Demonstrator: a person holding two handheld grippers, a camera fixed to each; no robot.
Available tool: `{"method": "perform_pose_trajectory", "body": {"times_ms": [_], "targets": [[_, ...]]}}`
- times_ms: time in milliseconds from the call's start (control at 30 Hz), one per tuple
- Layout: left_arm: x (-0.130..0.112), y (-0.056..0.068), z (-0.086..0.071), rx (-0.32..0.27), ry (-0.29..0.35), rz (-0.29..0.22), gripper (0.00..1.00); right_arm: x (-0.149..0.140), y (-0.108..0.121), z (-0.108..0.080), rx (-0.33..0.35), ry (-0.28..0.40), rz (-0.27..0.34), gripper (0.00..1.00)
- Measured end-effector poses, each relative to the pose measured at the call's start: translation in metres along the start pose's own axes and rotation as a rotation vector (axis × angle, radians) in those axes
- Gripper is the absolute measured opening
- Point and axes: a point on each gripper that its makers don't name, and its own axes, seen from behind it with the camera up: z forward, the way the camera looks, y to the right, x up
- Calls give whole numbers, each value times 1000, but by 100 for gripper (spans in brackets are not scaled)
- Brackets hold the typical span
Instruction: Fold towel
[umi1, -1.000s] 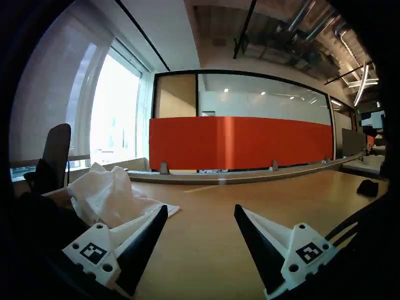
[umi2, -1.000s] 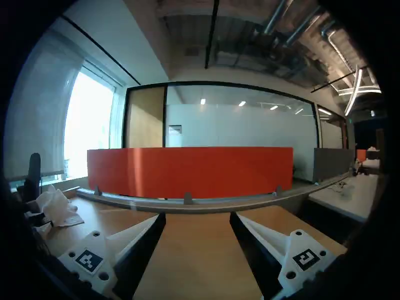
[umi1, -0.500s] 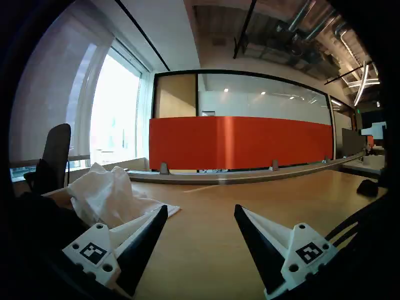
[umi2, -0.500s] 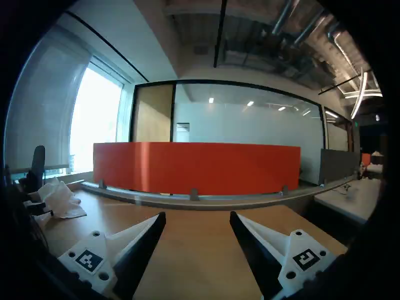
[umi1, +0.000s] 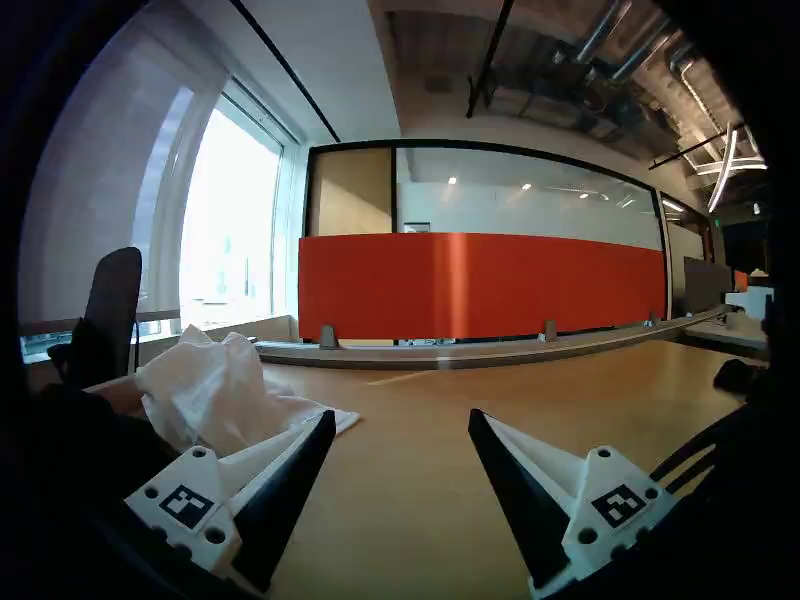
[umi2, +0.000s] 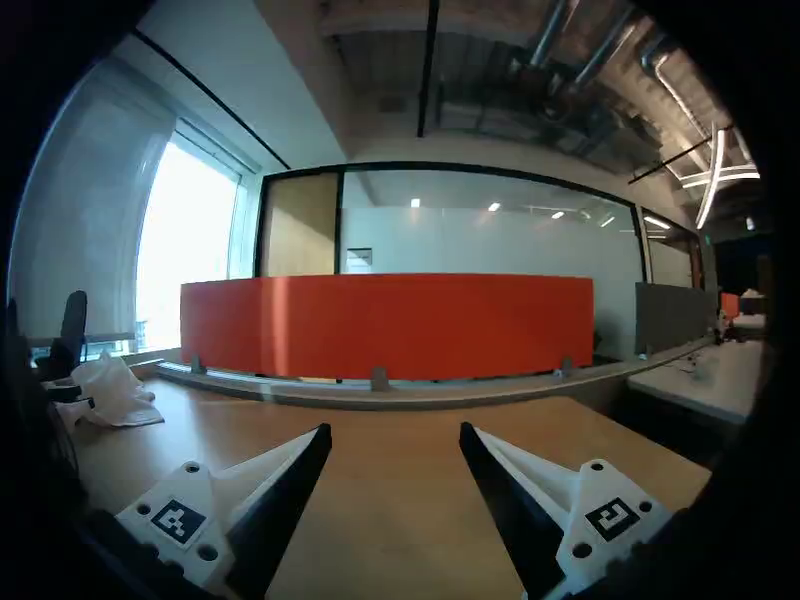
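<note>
A crumpled white towel (umi1: 215, 390) lies in a heap on the wooden desk (umi1: 440, 420), just ahead and to the left of my left gripper (umi1: 400, 425), which stands open and holds nothing. In the right gripper view the same towel (umi2: 110, 395) sits far off at the left edge of the desk (umi2: 400, 450). My right gripper (umi2: 395, 440) is open too, over bare wood, well away from the towel.
An orange divider panel (umi1: 480, 285) runs along the desk's far edge, on a grey rail (umi1: 450, 352). A dark chair (umi1: 100, 320) stands at the left by the window. A small dark object (umi1: 735, 375) lies on the desk at the right.
The right gripper view has shifted: it rose, then tipped down a little, so the divider and towel sit higher in its frame. The left gripper has stayed still.
</note>
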Motion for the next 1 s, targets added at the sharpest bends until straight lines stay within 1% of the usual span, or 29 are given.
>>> {"method": "perform_pose_trajectory", "body": {"times_ms": [233, 467, 600, 800, 1000], "targets": [[0, 0, 0, 0, 0, 0, 99, -24, 13, 1, -11, -9, 16, 99], [0, 0, 0, 0, 0, 0, 99, -42, 20, -1, -13, -24, 35, 99], [0, 0, 0, 0, 0, 0, 99, -48, 25, -1, -21, -21, 51, 99], [0, 0, 0, 0, 0, 0, 99, -57, 28, -2, -25, -18, 54, 99], [0, 0, 0, 0, 0, 0, 99, -61, 26, -2, -20, -13, 32, 100]]}}
